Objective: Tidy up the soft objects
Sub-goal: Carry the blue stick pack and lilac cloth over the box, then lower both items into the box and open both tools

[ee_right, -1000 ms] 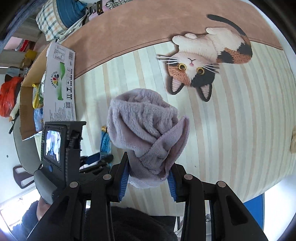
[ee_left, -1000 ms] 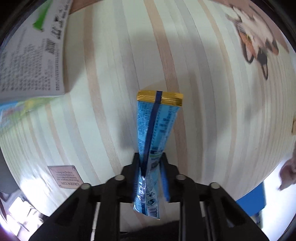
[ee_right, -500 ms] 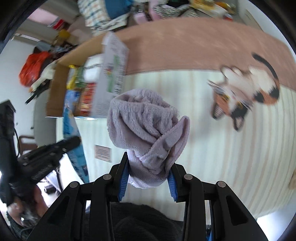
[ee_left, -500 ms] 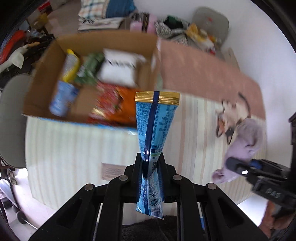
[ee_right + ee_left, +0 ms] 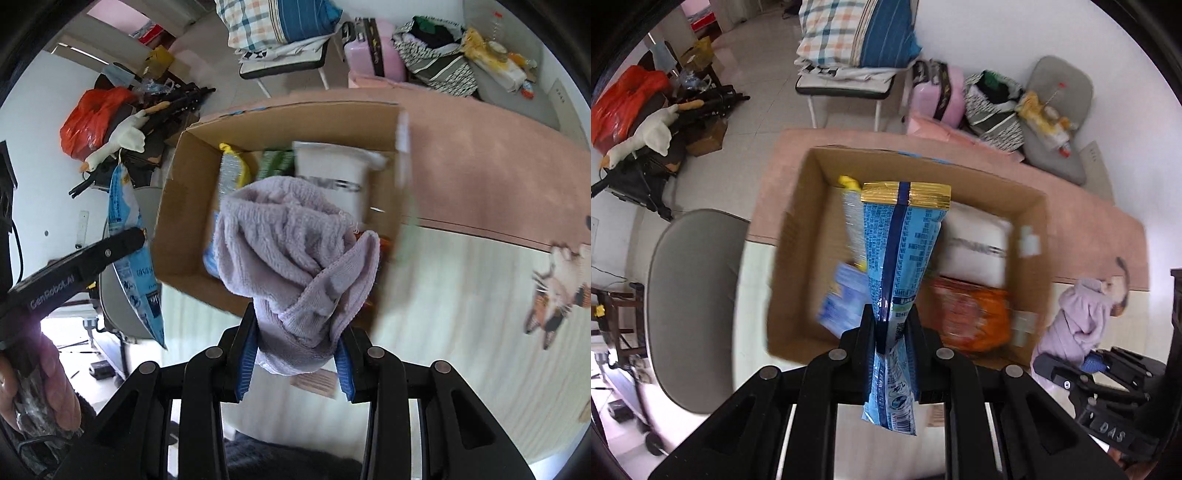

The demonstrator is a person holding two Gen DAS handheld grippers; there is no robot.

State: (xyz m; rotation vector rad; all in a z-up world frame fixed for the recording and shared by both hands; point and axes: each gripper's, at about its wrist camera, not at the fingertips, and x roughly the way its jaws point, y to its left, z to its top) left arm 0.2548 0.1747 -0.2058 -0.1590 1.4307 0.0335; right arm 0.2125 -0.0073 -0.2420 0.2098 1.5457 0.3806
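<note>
My left gripper [image 5: 891, 325] is shut on a long blue snack packet [image 5: 899, 254] with a gold top, held high above an open cardboard box [image 5: 798, 236]. In the right wrist view the same packet [image 5: 135, 254] hangs from that gripper at the left. My right gripper [image 5: 295, 328] is shut on a bunched lilac towel [image 5: 295, 247], also above the box [image 5: 173, 206]. The box holds several snack bags, among them a white bag [image 5: 979, 243] and an orange one [image 5: 975, 314]. The towel [image 5: 1078, 321] shows at the right of the left wrist view.
The box stands on a striped table mat [image 5: 461, 295] with a pink band and a cat picture [image 5: 557, 288]. A grey chair [image 5: 690, 295] stands beside the table. Beyond lie a chair with folded plaid bedding [image 5: 857, 40], bags, a red sack and a plush goose [image 5: 646, 133].
Both grippers have lifted and swung from over the bare striped mat to above the cardboard box. Each keeps its hold, the left on the packet, the right on the towel.
</note>
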